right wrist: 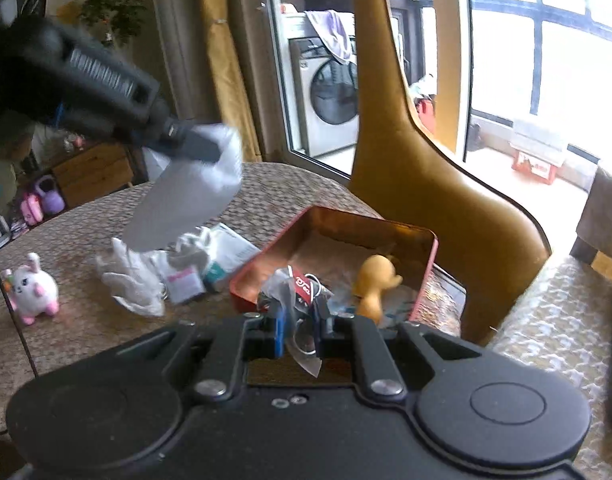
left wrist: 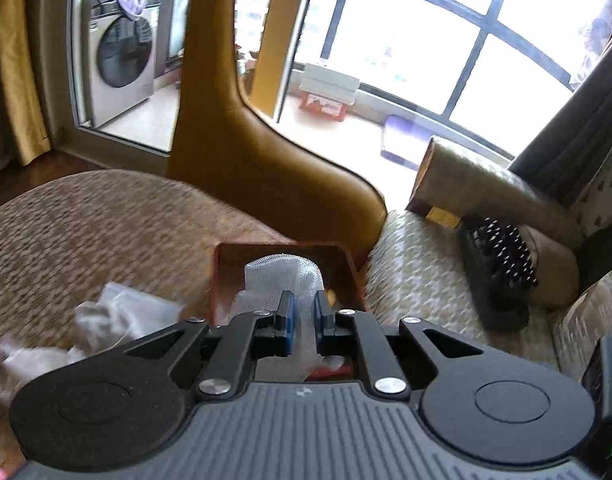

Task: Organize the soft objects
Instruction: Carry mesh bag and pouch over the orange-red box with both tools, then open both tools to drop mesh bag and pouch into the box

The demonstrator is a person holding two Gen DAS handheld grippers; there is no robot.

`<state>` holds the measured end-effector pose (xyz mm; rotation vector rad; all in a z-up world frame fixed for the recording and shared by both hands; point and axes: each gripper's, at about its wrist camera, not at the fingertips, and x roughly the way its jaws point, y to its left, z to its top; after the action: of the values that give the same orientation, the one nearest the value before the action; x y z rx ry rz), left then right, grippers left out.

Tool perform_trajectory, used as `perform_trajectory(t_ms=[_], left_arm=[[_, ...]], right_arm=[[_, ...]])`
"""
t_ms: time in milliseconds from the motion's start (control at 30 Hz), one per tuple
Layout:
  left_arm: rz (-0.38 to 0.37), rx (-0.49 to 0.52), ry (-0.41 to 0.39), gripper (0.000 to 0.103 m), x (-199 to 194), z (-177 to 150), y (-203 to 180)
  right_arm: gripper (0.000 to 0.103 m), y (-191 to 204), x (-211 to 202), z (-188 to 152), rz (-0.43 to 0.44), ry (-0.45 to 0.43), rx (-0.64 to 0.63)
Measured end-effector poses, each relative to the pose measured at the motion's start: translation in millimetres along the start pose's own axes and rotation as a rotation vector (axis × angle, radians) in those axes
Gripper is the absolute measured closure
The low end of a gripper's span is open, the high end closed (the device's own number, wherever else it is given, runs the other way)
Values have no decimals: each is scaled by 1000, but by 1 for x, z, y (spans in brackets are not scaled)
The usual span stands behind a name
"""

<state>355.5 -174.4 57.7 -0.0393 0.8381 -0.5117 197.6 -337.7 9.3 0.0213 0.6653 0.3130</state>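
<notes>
Jaws of left gripper (left wrist: 304, 304) clamp white mesh cloth (left wrist: 282, 276); right gripper (right wrist: 300, 316) pinches tea packet (right wrist: 300, 286).

The tin (right wrist: 422, 256) sits on the table (right wrist: 86, 332), a chair (right wrist: 438, 184) directly behind it. A toy duck (right wrist: 376, 284) stands inside the tin. Left of the tin lie packets (right wrist: 222, 256), then a glove (right wrist: 130, 280), then a plush rabbit (right wrist: 32, 288) farthest left.

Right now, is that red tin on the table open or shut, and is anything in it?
Open. The red tin has no lid on, and the right wrist view looks straight into it: a yellow duck toy stands inside.
</notes>
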Motion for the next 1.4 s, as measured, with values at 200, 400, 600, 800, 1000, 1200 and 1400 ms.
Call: perform_trajectory(t_ms=[200,400,600,800,1000,1200,1400], left_arm=[[-87,-74,-26,93,45,19,-1],[-105,-126,-24,93,89,26,9],[-69,-131,44,93,130,14,22],[-21,-120,114,93,161,-4,34],[-6,-98,148,93,173,-13,35],[20,-85,177,93,180,-18,34],[18,-87,178,72,180,-22,32]], right_arm=[[90,-24,24,0,-26,27,37],[90,-39,50,1,-32,59,48],[90,-42,81,4,-25,104,38],[90,-44,108,3,-28,150,38],[87,-46,121,0,-22,170,49],[84,-48,121,2,-10,169,61],[74,-48,119,1,-3,168,70]])
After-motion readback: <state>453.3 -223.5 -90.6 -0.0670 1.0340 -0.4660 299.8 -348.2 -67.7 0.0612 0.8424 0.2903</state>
